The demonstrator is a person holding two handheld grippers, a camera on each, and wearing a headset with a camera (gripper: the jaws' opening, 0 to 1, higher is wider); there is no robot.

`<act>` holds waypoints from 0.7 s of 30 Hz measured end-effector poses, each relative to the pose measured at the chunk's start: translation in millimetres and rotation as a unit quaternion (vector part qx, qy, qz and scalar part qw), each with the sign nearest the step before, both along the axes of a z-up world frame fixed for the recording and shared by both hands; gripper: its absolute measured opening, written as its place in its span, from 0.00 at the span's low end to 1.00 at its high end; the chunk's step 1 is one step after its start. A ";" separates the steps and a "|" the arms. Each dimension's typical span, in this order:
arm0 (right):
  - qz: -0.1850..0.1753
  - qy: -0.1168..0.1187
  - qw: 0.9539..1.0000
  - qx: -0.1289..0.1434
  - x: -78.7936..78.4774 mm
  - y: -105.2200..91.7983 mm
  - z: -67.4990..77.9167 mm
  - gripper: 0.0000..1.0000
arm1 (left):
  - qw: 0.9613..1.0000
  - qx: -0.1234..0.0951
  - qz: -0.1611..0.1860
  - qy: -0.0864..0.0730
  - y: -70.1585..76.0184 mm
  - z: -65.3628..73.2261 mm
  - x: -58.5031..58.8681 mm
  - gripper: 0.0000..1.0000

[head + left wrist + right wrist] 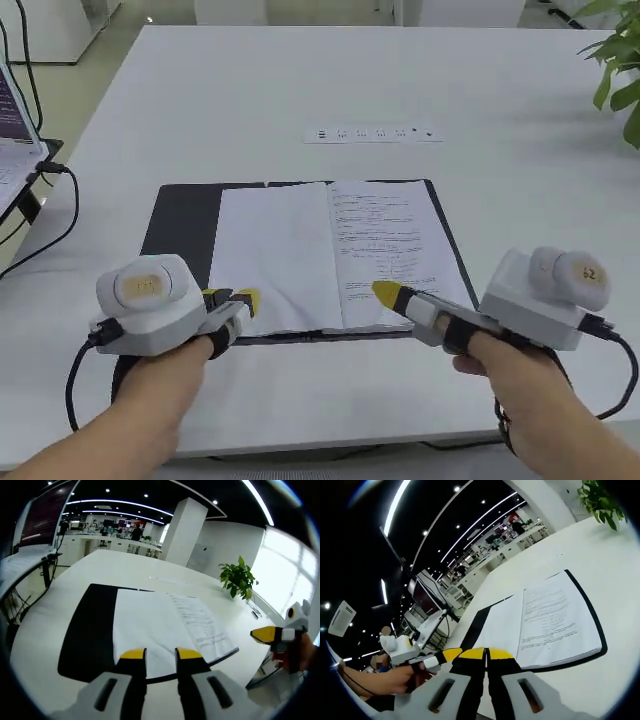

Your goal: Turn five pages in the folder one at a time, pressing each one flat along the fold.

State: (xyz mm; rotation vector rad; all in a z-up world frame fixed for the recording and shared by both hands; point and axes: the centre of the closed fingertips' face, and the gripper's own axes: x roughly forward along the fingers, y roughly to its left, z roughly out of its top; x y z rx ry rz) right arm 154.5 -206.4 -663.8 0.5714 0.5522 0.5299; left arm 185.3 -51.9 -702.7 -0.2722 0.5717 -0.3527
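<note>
Two flat white pages (275, 255) lie in a rectangular black folder (180, 225).

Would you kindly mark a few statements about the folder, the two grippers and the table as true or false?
1. The folder lies open on the table. True.
2. The right gripper pinches a page. False: its jaws are shut with nothing between them.
3. The printed page is the left-hand one. False: in the head view it lies on the right, the blank page on the left.
4. The left gripper has its jaws apart. True.
5. A green plant shows beyond the folder, to the right. True.
</note>
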 end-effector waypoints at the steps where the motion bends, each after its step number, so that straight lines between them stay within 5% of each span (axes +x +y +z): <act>1: 0.000 -0.003 1.000 -0.007 0.1 -1.5 1.0 0.00 | 1.000 0.000 0.000 -0.002 0.1 4.6 -2.1 0.22; 6: -0.002 -0.014 0.997 -0.070 1.7 -14.8 -0.3 0.00 | 1.000 0.007 -0.003 -0.006 1.6 27.2 -17.4 0.29; 9: 0.001 -0.001 0.995 -0.095 -1.7 -20.6 -5.4 0.05 | 1.000 0.007 -0.007 -0.019 1.1 42.4 -26.6 0.33; 14: -0.005 -0.005 0.988 -0.157 -6.7 -37.3 -8.5 0.28 | 0.999 0.017 -0.021 -0.031 -1.9 54.5 -40.2 0.47; 17: -0.001 -0.015 0.985 -0.171 -10.2 -40.3 -6.3 0.35 | 0.999 0.019 -0.029 -0.027 -2.4 55.1 -48.1 0.51; 21: -0.005 -0.013 0.983 -0.181 -15.4 -50.0 -7.4 0.44 | 0.996 0.060 -0.051 -0.043 1.1 57.7 -55.2 0.66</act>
